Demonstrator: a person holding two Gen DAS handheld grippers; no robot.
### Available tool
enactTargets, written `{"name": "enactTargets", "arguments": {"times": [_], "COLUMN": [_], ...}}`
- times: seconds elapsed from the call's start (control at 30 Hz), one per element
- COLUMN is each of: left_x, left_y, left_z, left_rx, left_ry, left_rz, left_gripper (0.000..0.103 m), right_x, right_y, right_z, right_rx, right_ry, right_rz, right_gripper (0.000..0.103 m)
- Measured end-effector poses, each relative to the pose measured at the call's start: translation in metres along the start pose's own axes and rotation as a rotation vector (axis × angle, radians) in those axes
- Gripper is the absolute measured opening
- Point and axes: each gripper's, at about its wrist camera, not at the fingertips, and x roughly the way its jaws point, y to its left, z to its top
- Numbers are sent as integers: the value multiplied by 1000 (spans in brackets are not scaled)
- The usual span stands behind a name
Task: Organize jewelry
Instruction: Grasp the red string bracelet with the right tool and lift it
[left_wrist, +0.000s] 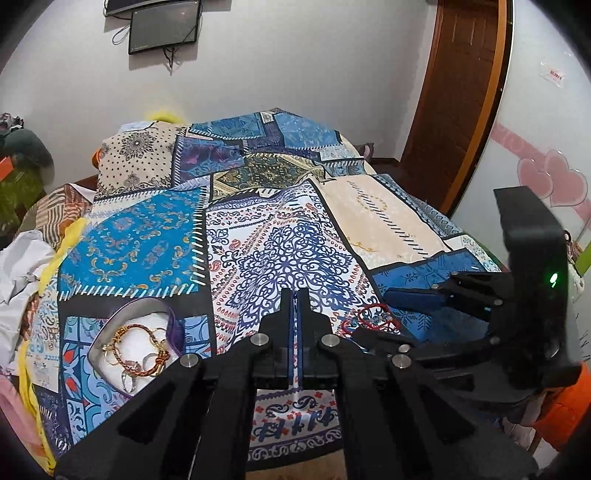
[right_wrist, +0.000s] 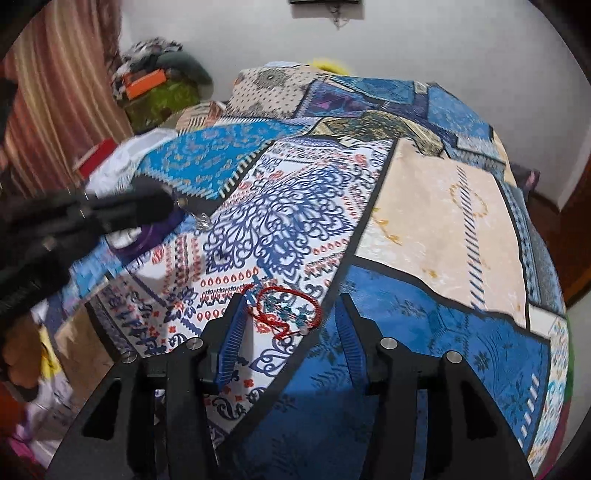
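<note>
A purple heart-shaped jewelry box (left_wrist: 110, 328) lies open on the patterned bedspread, holding a braided gold-and-red bracelet (left_wrist: 147, 350) and rings. My left gripper (left_wrist: 294, 295) is shut, hovering right of the box; in the right wrist view it (right_wrist: 177, 201) is blurred above the box (right_wrist: 147, 236), with a small silvery piece (right_wrist: 203, 221) hanging at its tip. A red string bracelet (right_wrist: 286, 310) lies on the bedspread between the open fingers of my right gripper (right_wrist: 291, 306). The red bracelet (left_wrist: 371, 319) and the right gripper (left_wrist: 388, 314) also show in the left wrist view.
The patchwork bedspread (left_wrist: 288, 229) covers the whole bed. White and yellow cloths (left_wrist: 22, 266) are piled at the left edge. A wooden door (left_wrist: 458, 96) stands at the right, a curtain (right_wrist: 48, 96) and cluttered stand (right_wrist: 159, 85) at the left.
</note>
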Motion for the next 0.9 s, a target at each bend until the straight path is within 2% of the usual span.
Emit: {"name": "enactTargets", "arguments": {"times": [0.03,0.1,0.17,0.33,0.43,0.9], "left_x": [-2,-4,-6,-15,-24,-72], "left_y": [1,2,3,7,11,43], "left_z": [-1,-1,-2,-3,-2,-5], "left_rx": [-3,-10,-20,-31,-35,-60], "left_ry": [-2,-5,-8,-20,-35,-118], "left_rz": [0,1,-1,3,10,58], "left_gripper": [0,0,0,0,0,0], "right_x": [0,2,2,0,-5,-50], "right_y": [1,2,-1,-8,-6,30], "right_z": [0,-1,1,3,7,38], "right_rx": [-11,-17,0,63,73,8], "right_ry": [-2,0,1,-1,-9,-145], "right_rz": [-5,8,15,36,35,6], "right_gripper": [44,35,18,12,5,5]}}
